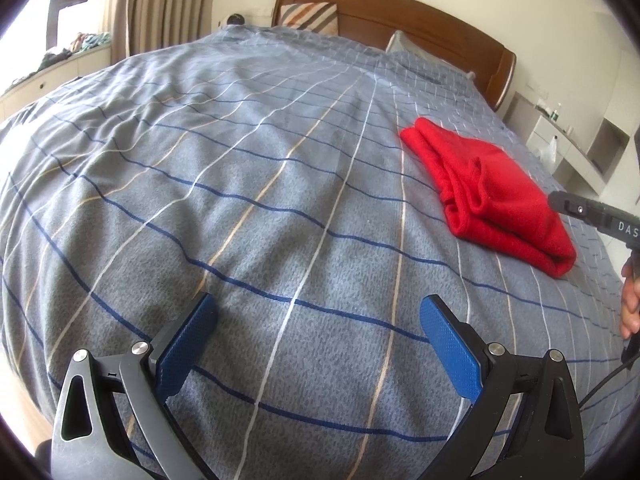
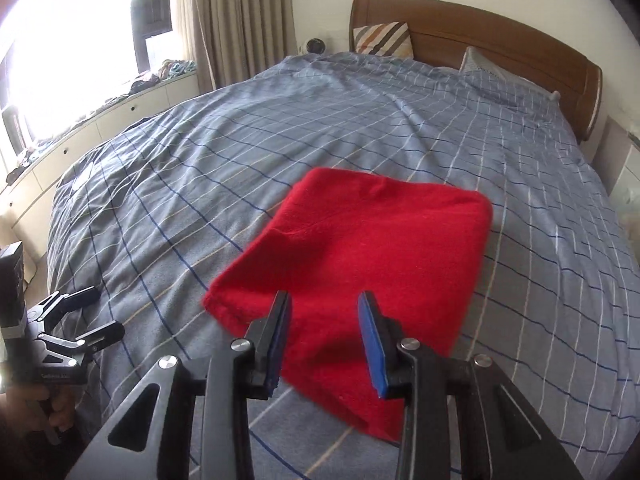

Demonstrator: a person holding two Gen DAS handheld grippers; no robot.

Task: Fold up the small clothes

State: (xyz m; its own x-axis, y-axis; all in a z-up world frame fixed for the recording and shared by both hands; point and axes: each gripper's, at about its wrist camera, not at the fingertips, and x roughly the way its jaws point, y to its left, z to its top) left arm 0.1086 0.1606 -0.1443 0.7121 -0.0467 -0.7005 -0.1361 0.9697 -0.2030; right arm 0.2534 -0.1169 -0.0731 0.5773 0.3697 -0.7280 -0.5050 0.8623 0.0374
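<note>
Blue-padded fingers (image 1: pixel 188 344) of the left gripper (image 1: pixel 318 348) sit closest to the lens in the left wrist view, spread wide w/ nothing between them, over bare bedspread. Grey checked bedspread (image 1: pixel 240 184) covers the whole bed, white/navy/tan lines, lightly wrinkled.

Red garment (image 1: pixel 488 196) lies folded on the bedspread, right of and beyond the left gripper, well apart from it. Stacked layers + rolled edges show along its near-left side. Right gripper's black body (image 1: pixel 592 216) pokes in at the right edge near the garment; part of the person's hand (image 1: pixel 630 308) visible below it.

Right wrist view: right gripper (image 2: pixel 326 340) over the near edge of the red garment (image 2: pixel 360 264); fingers (image 2: pixel 372 344) partly apart, narrower gap than the left, red fabric seen through the gap. Can't tell if tips touch the cloth or hover. Garment looks like a flat rough rectangle from here, near corner slightly blurred. Left gripper (image 2: pixel 96 312) at far left of this view, fingers apart, off the garment, over the bedspread (image 2: pixel 400 120).

Bkgd: wooden headboard (image 1: pixel 400 16), striped cushion (image 1: pixel 310 16) leaning on it, pillow (image 1: pixel 416 50) beside, beige curtains (image 2: pixel 232 16), bright window (image 2: pixel 72 40) w/ a low white cabinet (image 2: pixel 100 128) below, clutter on top.
</note>
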